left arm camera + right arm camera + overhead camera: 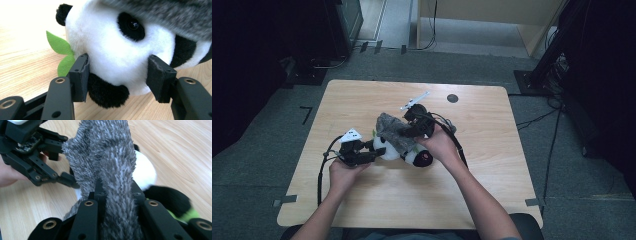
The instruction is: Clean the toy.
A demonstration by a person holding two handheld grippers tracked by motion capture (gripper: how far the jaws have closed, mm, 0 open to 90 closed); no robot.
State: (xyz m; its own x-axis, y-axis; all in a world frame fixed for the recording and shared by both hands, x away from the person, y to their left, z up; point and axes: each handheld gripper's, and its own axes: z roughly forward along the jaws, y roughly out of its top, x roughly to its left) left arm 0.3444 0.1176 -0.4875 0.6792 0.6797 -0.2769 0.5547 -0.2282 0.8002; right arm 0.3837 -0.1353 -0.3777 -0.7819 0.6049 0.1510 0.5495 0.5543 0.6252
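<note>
Wooden table [472, 190]: panda plush [117, 50] clamped between left hand-held gripper [117, 75] pads.

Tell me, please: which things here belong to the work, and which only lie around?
In the work:
panda, held by left gripper
grey cloth, pinched by right gripper

Lying around:
dark disc on table

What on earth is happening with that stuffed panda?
A person at a wooden table works on a plush panda with two handheld grippers. The left gripper grips the panda's head. The right gripper pinches a grey furry cloth that drapes over the panda.
</note>
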